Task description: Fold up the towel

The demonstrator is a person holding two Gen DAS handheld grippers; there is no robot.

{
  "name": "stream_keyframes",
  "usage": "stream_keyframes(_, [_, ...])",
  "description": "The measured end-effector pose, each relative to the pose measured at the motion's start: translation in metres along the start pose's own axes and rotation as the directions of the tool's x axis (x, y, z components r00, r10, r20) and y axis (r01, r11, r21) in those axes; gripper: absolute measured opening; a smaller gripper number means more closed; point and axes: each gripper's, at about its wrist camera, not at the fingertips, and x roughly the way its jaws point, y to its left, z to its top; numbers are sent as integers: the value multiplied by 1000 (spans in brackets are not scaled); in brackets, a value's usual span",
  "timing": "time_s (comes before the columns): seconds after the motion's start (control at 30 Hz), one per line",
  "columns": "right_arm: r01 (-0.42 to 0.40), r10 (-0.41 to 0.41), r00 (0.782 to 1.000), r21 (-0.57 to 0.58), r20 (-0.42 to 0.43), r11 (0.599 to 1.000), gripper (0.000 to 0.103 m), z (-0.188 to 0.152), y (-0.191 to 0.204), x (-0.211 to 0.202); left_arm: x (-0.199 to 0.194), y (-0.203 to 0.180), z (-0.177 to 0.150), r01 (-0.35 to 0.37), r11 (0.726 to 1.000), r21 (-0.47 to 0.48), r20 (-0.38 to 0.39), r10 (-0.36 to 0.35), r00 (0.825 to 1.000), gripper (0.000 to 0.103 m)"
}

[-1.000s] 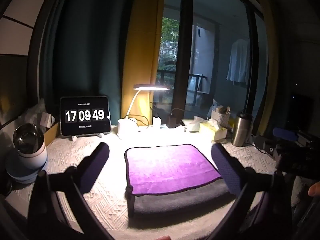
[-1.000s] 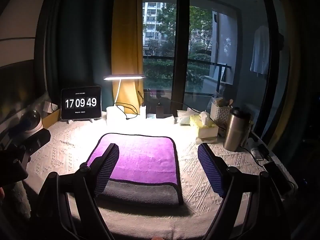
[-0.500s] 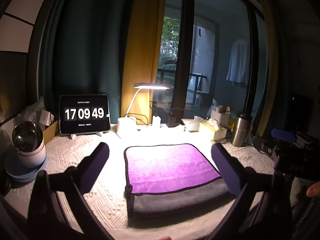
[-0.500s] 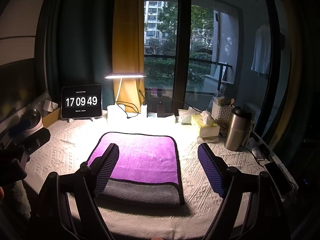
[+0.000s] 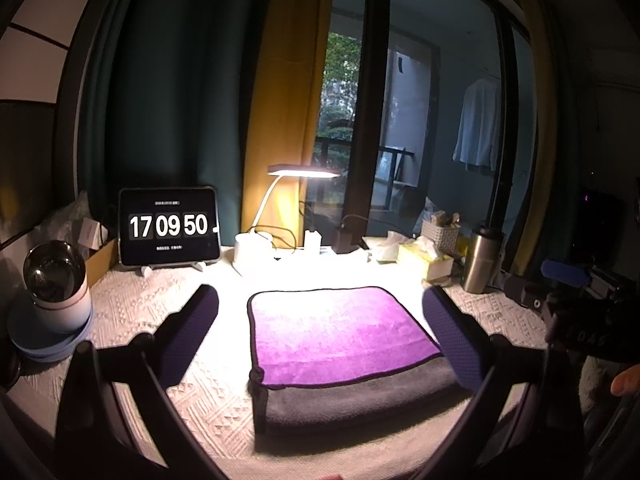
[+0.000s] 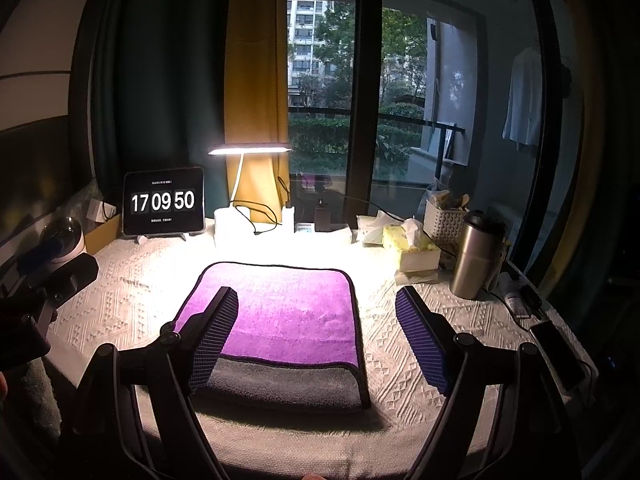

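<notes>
A folded towel (image 5: 340, 336), purple on top and grey below with a dark hem, lies flat on the white textured tablecloth (image 5: 140, 308). It also shows in the right wrist view (image 6: 288, 316). My left gripper (image 5: 320, 328) is open and empty, held above the near edge of the table with the towel between its fingers' lines of sight. My right gripper (image 6: 316, 332) is open and empty, also held back above the near part of the towel. Neither touches the towel. The right gripper shows at the right edge of the left wrist view (image 5: 580, 320).
A tablet clock (image 5: 170, 226), a lit desk lamp (image 5: 276, 216), a tissue box (image 5: 424, 258), a steel flask (image 5: 480, 260) and a white basket (image 6: 444, 220) line the back. A round mug (image 5: 56, 280) stands left. A phone (image 6: 560, 354) lies at the right edge.
Both grippers have drawn back and risen slightly; the towel lies unmoved. The clock has ticked from 17:09:49 to 17:09:50.
</notes>
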Motion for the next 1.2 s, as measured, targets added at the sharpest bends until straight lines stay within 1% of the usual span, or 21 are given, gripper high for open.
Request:
stream_keyframes(1.03, [-1, 1, 1000, 2, -7, 1000, 84, -2, -1, 1, 0, -3, 0, 3, 1000, -1, -2, -3, 1000, 102])
stream_keyframes(1.2, [-1, 1, 1000, 4, -12, 1000, 84, -6, -2, 3, 1, -3, 0, 6, 1000, -2, -9, -6, 1000, 102])
